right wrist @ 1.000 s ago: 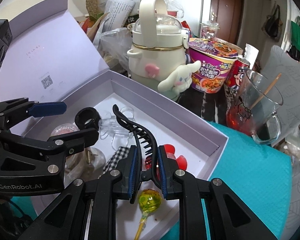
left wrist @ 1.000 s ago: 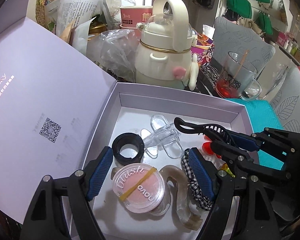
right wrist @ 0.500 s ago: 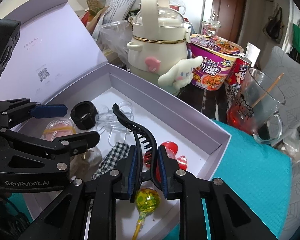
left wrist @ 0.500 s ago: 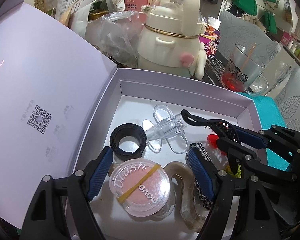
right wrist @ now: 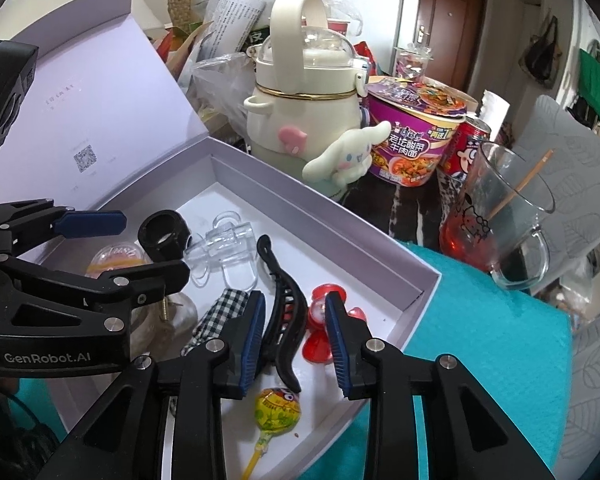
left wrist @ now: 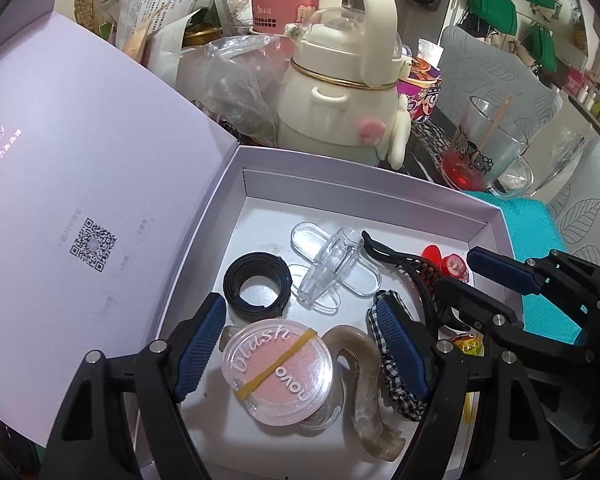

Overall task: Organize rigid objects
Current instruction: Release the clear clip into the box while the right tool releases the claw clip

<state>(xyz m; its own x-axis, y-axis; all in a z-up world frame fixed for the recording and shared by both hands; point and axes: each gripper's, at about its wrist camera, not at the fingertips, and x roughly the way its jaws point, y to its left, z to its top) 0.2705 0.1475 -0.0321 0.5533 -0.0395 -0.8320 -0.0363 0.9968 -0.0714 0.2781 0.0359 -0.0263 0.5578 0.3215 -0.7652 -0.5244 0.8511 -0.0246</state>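
An open lilac box [left wrist: 364,168] [right wrist: 300,196] holds small items. My right gripper [right wrist: 296,332] is open over its near right part; a black hair claw clip [right wrist: 280,316] [left wrist: 404,260] lies loose between its fingers, leaning by the left finger. My left gripper [left wrist: 300,344] is open, its fingers on either side of a round pink blush compact [left wrist: 278,372]. Also in the box: a black ring [left wrist: 258,290], a clear clip [left wrist: 332,268], a checked scrunchie [right wrist: 216,316], a beige clip [left wrist: 364,384], red pieces [right wrist: 324,308] and a lollipop [right wrist: 276,408].
The box lid [left wrist: 60,184] stands open at the left. Behind the box are a cream kettle-shaped bottle [right wrist: 304,104] with a plush toy, a noodle cup [right wrist: 412,136], a can and a glass mug [right wrist: 500,216]. A teal cloth [right wrist: 480,340] lies to the right.
My right gripper has opened and let go of the black claw clip, which now rests in the box. My left gripper stayed open over the compact.
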